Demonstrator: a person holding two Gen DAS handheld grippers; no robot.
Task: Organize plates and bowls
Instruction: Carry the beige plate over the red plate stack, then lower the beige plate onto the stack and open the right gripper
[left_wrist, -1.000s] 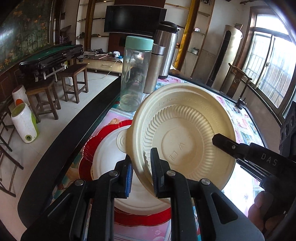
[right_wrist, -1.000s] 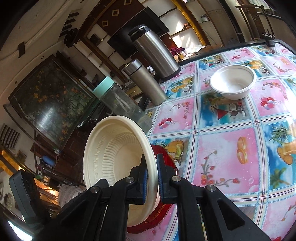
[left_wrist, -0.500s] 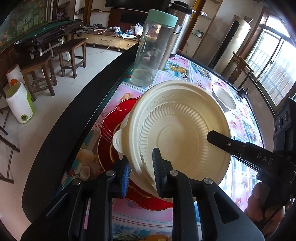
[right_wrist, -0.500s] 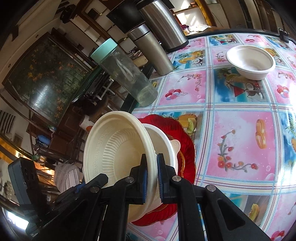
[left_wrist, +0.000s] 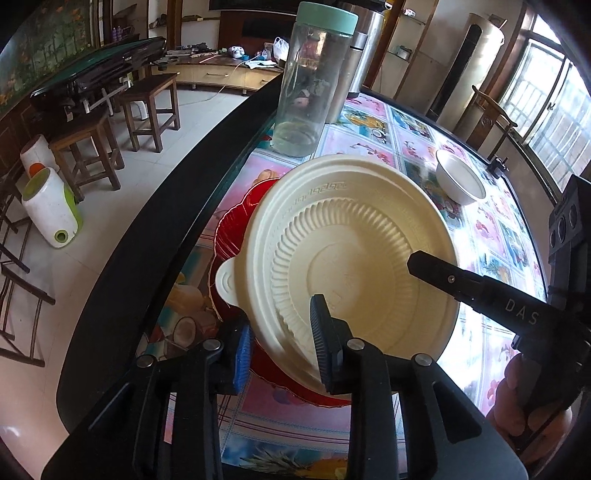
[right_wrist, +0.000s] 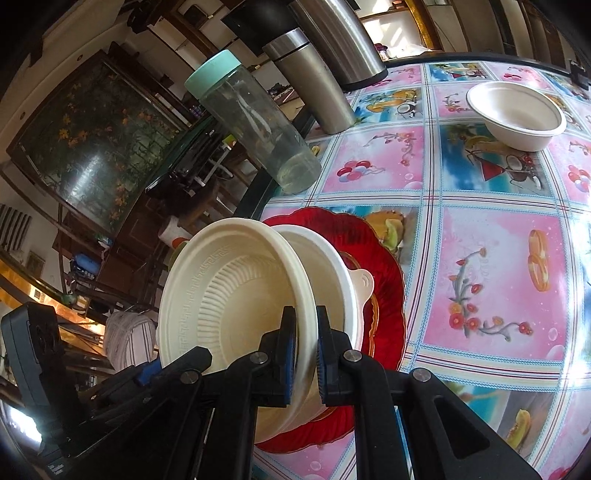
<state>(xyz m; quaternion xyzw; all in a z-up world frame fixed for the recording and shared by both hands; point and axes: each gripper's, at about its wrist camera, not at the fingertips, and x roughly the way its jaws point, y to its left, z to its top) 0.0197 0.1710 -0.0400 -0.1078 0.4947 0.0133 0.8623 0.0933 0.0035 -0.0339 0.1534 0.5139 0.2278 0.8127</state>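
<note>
Leftward, the left gripper (left_wrist: 282, 347) stood parted around the cream bowl (left_wrist: 347, 258), tilted over the red plate (right_wrist: 384, 266); rightward, the right gripper (right_wrist: 304, 356) pinched its rim: probably light, flexible, best held there

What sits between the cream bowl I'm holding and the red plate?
A white bowl with a tab handle, nested under the cream bowl and resting on the red plate; clearest in the right wrist view.

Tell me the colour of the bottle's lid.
Pale mint green lid; clearest in the right wrist view.
</note>
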